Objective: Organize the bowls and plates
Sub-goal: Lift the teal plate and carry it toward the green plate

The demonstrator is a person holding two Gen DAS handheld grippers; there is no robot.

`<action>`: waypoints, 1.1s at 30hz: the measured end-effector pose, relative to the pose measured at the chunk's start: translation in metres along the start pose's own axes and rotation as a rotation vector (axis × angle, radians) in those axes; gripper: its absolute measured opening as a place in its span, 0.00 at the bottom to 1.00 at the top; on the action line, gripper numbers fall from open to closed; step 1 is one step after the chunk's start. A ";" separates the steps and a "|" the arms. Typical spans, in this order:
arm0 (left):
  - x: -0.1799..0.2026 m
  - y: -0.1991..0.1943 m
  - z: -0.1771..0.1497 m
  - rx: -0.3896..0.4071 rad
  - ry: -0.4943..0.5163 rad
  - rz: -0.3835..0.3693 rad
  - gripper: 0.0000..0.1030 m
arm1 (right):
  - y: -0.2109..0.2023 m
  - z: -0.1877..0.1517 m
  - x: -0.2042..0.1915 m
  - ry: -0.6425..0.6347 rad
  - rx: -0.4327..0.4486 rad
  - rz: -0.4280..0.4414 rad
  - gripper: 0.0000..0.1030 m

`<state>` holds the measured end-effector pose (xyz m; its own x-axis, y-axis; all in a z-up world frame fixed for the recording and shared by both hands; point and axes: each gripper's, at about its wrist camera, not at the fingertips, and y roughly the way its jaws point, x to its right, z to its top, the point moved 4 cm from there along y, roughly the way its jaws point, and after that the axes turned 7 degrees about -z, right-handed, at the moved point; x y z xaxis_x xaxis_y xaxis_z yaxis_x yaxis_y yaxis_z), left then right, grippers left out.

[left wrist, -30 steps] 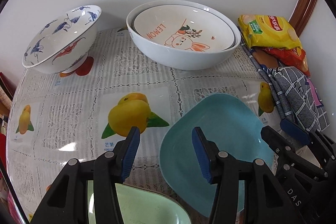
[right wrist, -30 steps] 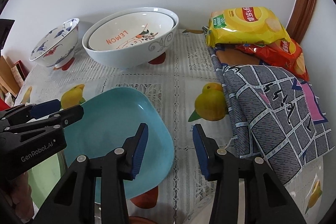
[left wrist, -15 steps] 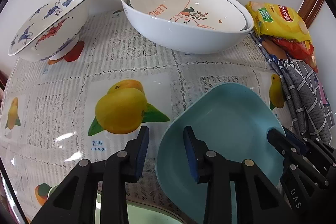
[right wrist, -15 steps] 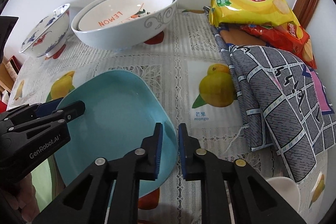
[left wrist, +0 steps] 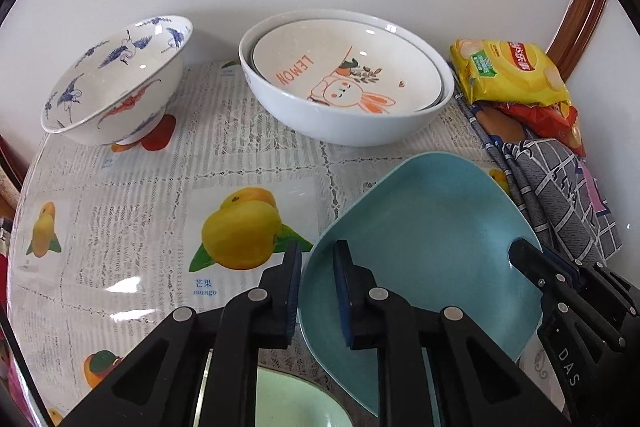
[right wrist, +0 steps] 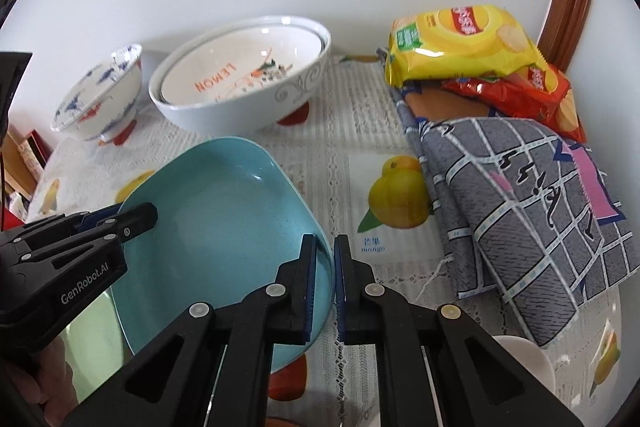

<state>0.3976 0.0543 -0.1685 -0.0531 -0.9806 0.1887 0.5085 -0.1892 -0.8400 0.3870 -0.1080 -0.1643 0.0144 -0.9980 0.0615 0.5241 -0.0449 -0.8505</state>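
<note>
A light blue plate (left wrist: 432, 227) (right wrist: 216, 219) sits tilted between both grippers over the fruit-print tablecloth (left wrist: 132, 211). My left gripper (left wrist: 317, 259) has the plate's left rim between its blue pads, and its jaws are closing onto it. On the opposite rim my right gripper (right wrist: 325, 247) is shut. A pale green plate (left wrist: 296, 403) (right wrist: 88, 335) lies below the blue one, mostly hidden. At the back stand a blue-and-white bowl (left wrist: 116, 79) and a large white bowl (left wrist: 344, 123) with a "LEMON" rabbit bowl (left wrist: 348, 71) nested inside.
Yellow and red crisp bags (right wrist: 460, 43) and a grey checked cloth (right wrist: 520, 195) fill the right side against the wall. A white cup (right wrist: 524, 359) stands near the front right. A hand (right wrist: 36, 383) shows at the lower left.
Both grippers went from open to clamped on opposite rims of the blue plate. Both views dipped toward the table and came back up, and the plate now tilts.
</note>
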 end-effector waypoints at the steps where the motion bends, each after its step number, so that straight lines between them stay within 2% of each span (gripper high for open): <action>1: 0.000 -0.008 0.001 0.014 -0.004 -0.002 0.15 | -0.007 0.002 0.001 0.006 0.014 0.009 0.08; 9: 0.008 -0.062 -0.004 0.086 -0.008 -0.005 0.15 | -0.060 0.005 0.002 0.016 0.118 0.042 0.09; 24: 0.034 -0.136 -0.040 0.167 -0.007 -0.023 0.15 | -0.147 -0.032 0.021 0.044 0.204 0.045 0.09; 33: 0.038 -0.167 -0.059 0.205 -0.016 -0.037 0.15 | -0.185 -0.051 0.023 0.050 0.256 0.040 0.09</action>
<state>0.2598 0.0459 -0.0514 -0.0622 -0.9720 0.2267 0.6706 -0.2089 -0.7118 0.2471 -0.1244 -0.0318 0.0013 -1.0000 -0.0008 0.7221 0.0016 -0.6918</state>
